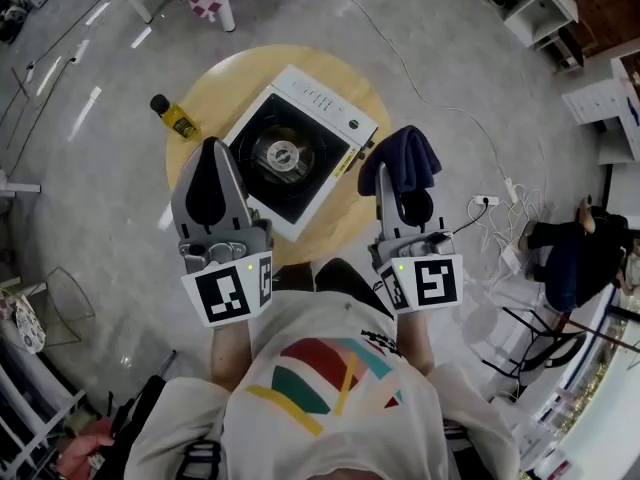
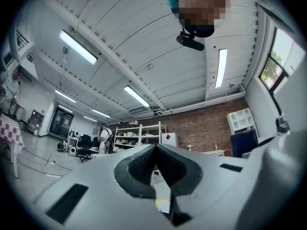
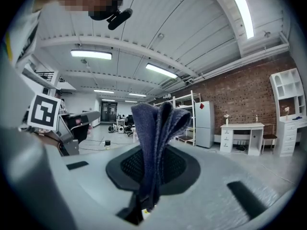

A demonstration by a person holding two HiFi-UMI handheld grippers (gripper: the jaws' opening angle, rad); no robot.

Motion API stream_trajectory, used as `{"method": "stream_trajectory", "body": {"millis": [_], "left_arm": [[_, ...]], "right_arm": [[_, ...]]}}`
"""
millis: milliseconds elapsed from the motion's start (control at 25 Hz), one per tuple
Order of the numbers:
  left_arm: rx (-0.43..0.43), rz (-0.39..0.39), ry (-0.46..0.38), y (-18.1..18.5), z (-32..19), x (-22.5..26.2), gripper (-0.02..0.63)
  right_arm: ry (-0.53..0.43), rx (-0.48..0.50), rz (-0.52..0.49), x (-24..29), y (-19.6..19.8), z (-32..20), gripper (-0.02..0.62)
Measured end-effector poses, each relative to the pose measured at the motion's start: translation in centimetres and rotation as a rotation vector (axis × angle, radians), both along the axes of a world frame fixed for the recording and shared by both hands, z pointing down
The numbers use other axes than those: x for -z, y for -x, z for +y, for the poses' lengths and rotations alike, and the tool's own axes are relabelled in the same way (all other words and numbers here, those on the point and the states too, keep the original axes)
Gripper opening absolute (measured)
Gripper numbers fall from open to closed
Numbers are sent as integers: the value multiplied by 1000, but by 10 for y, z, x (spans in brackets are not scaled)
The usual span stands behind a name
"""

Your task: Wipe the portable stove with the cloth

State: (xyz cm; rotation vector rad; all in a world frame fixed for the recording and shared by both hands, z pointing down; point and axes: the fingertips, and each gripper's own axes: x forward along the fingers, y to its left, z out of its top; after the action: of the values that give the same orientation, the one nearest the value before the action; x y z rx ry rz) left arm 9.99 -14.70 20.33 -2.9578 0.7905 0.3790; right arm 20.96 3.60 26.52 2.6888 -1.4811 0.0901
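The portable stove (image 1: 318, 108), white with a black top and a round burner, sits on a round wooden table (image 1: 215, 86) in the head view. My left gripper (image 1: 211, 150) is shut and empty, held above the table's near left edge beside the stove. In its own view the left gripper (image 2: 154, 151) tilts up toward the room and ceiling. My right gripper (image 1: 386, 176) is shut on a dark blue cloth (image 1: 405, 156), just right of the stove and off the table's rim. The cloth (image 3: 156, 128) stands up folded from the right gripper (image 3: 152, 178).
A small yellow bottle (image 1: 176, 118) with a black cap stands on the table left of the stove. A white cable (image 1: 430, 88) and power strip (image 1: 485, 201) lie on the floor at right. A seated person (image 1: 565, 248) is at far right. Shelves (image 3: 184, 114) line the brick wall.
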Motion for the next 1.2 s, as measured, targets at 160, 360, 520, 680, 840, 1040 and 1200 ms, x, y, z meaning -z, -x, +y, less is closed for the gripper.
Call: {"method": "stream_trajectory", "body": {"millis": [160,360,520,680,840,1040,1200], "left_arm": [[29,-10,47,-11,-23,-11,5],[60,-23,62,-23,-35,-14,5],[71,-37,44,-29,-35,-11,5],[98,-48,14,-33,-29,-7,5],[115,-47,4,-40,-23,-2,5],[148,-54,-7,-45,-21,2,5],[191,-62,-3,-43,-27,-2,6]], "right_arm": [[61,22,18,-4,-11,-19,32],[60,25,-5,-3,-32,-27,32],[61,56,12,-4,-47,-36,32],[50,105,35,0,-56,-46,32],[34,138,16,-1,-62,-47,32],[158,195,72,-15,-73,-55,32],[387,322,307,-29,-84,-84,32]]}}
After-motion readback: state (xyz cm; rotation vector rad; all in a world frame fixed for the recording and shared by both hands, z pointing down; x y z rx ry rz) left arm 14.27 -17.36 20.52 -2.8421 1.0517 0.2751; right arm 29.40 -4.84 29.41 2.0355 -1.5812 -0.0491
